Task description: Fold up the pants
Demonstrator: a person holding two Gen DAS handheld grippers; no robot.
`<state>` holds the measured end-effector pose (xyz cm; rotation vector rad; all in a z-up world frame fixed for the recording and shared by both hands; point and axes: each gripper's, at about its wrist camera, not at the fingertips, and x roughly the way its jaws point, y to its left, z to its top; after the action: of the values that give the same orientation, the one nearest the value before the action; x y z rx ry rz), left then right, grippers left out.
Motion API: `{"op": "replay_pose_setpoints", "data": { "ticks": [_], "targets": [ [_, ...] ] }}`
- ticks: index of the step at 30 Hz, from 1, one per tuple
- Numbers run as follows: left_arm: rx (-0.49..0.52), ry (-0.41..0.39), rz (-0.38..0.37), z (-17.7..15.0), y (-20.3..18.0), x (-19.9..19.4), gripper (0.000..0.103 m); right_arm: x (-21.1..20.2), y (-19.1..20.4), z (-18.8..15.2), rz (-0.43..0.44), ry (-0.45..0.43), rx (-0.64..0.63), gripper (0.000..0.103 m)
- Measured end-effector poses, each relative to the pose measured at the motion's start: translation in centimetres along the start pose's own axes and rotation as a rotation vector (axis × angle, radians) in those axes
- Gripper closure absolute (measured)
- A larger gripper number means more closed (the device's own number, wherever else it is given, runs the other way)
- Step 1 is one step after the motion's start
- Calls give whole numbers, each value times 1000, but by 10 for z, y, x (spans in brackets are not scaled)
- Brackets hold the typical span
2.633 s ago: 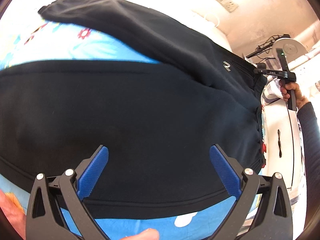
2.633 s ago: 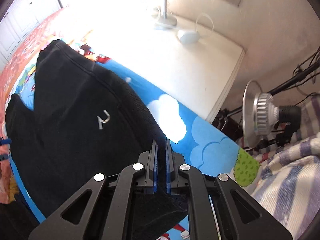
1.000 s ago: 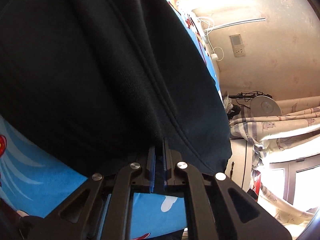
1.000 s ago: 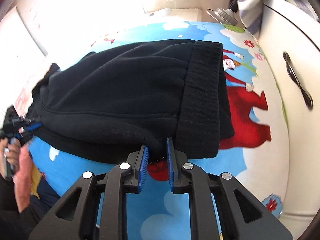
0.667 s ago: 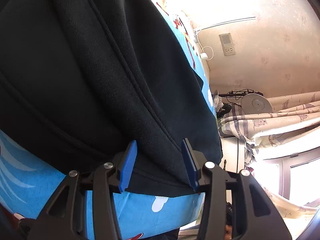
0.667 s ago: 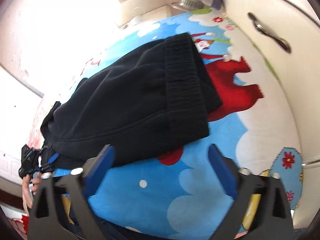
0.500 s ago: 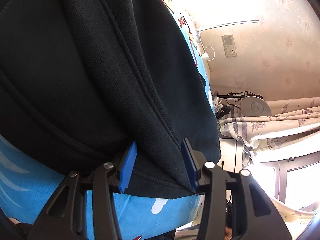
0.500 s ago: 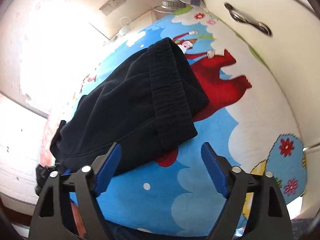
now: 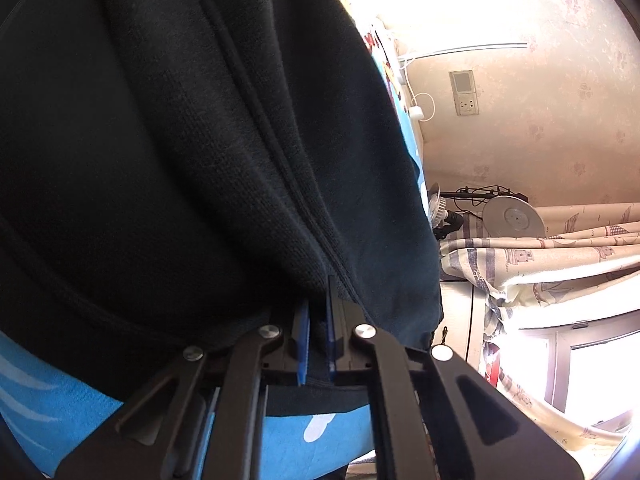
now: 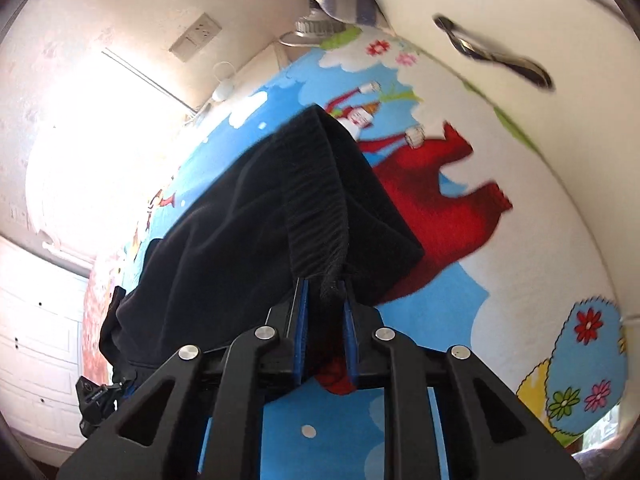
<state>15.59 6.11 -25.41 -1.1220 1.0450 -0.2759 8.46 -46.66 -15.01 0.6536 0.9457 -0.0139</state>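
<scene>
The black pants lie folded lengthwise on a bright cartoon bed sheet. In the left wrist view they fill most of the frame. My left gripper is shut on the pants' near edge, beside a long seam. In the right wrist view the pants stretch away from me, with the ribbed waistband running up from the jaws. My right gripper is shut on the near end of that waistband. The left gripper shows small at the far left end of the pants.
A white cabinet door with a metal handle stands right of the bed. A wall with a socket, a round lamp on a stand and patterned curtains lie beyond the bed. White doors are at the left.
Both grippers were open half a second ago. Now the left has shut on the pants' edge and the right has moved in and shut on the waistband.
</scene>
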Motion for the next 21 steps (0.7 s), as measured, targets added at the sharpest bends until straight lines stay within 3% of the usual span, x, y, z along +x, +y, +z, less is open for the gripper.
{"op": "replay_pose_setpoints", "data": {
  "ticks": [4,7,9,11,17,21],
  "targets": [
    [52,-52,0,-6,-32,-24,98,-23,27,16,18,-85,-96,90],
    [114,-104,56,-33,-46,-46,98,3,2,18,-73,-49,-86,91],
    [99,-67,95,-47,-29,-36,98,31,-31,12,-107,27,0,91],
    [22,-11,118,-50,-2,-19,98,25,-29,8,-115,4,-35,92],
    [77,-78,101,-56,-25,-40,98,-5,-3,8,-120,-58,-104,92],
    [52,-57,140,-64,-10,-37,98,22,-26,4,-174,-7,-57,92]
  ]
}}
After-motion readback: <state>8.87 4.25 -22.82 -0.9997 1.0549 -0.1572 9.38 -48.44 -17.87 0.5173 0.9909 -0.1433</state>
